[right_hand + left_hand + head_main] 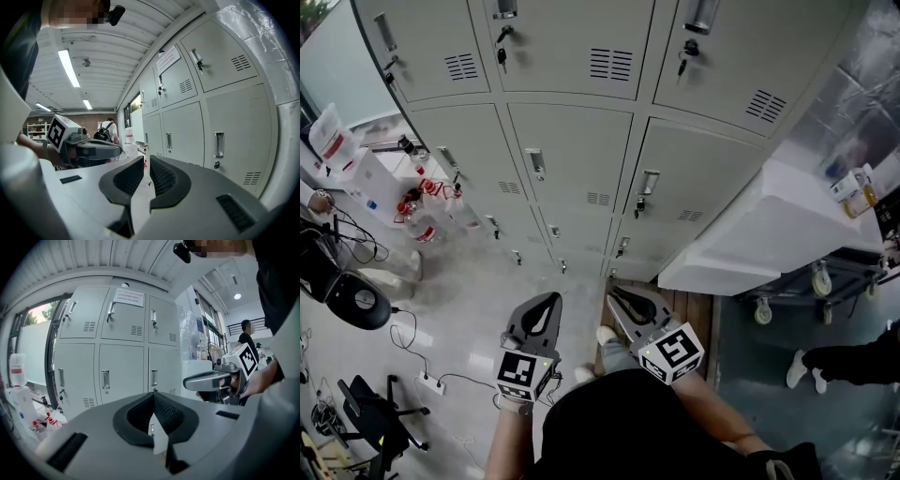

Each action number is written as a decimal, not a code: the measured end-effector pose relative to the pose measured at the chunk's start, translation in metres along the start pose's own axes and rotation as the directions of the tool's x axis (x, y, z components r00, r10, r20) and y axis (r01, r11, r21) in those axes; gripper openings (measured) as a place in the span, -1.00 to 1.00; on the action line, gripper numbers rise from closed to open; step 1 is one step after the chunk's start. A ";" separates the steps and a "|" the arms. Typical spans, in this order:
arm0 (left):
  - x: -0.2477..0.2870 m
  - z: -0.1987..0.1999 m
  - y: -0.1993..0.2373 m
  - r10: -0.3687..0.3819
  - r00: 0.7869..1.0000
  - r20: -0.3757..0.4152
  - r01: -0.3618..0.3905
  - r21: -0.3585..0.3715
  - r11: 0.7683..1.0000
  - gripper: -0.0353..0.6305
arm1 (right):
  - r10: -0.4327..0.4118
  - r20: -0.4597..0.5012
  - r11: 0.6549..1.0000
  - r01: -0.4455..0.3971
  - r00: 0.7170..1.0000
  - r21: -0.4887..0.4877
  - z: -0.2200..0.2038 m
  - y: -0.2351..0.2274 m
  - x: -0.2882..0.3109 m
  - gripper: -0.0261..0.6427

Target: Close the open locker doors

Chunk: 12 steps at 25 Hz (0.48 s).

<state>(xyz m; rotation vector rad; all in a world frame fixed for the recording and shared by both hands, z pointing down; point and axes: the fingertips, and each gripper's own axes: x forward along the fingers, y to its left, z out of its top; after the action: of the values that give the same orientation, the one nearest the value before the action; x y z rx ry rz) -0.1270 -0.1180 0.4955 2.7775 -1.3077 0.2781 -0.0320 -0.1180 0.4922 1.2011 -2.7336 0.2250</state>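
The left gripper was shut and empty, the right gripper barely parted, also empty. The lockers stood ahead, every visible door closed; the next move was probably to look for any door left open.

print on notice too small to read, top lockers cut off above

Shows pale grey lockers with dark slit vents. Below the lockers, shows mid-grey left claw and right claw, black-lined, each backed by a white marker cube with black square patterns. Left of the lockers, shows clear bottles with red trim; floor glossy off-white.
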 end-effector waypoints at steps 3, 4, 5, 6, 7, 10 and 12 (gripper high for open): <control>0.001 -0.001 0.000 0.000 1.000 -0.004 0.000 0.008 1.000 -0.84 | 0.001 0.000 1.000 -0.001 1.000 0.006 0.001 -0.003 0.000 -0.72; 0.001 -0.001 -0.001 -0.002 1.000 -0.006 0.002 0.016 1.000 -0.84 | 0.001 0.000 1.000 -0.001 1.000 0.003 0.001 -0.003 0.000 -0.72; 0.002 -0.001 -0.002 -0.004 1.000 -0.008 0.004 0.025 1.000 -0.84 | 0.001 0.000 1.000 -0.001 1.000 0.001 0.001 -0.004 0.001 -0.72; 0.003 0.000 -0.003 -0.005 1.000 -0.009 0.005 0.033 0.999 -0.84 | -0.001 -0.002 1.000 0.001 1.000 0.000 0.001 -0.005 0.001 -0.72; 0.004 0.000 -0.003 -0.006 1.000 -0.010 0.007 0.040 0.999 -0.84 | -0.002 -0.004 1.000 0.002 1.000 -0.001 0.001 -0.006 0.001 -0.72; 0.004 0.002 -0.004 -0.006 1.000 -0.007 0.007 0.045 0.999 -0.84 | -0.006 -0.007 1.000 0.006 1.000 -0.005 0.002 -0.007 0.000 -0.72; 0.005 0.003 -0.004 -0.004 1.000 -0.007 0.005 0.046 0.999 -0.84 | -0.007 -0.008 1.000 0.007 1.000 -0.004 0.003 -0.008 0.000 -0.72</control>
<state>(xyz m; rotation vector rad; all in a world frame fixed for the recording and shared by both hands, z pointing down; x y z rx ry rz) -0.1205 -0.1190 0.4939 2.8141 -1.3101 0.3213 -0.0261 -0.1237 0.4898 1.2061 -2.7216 0.2222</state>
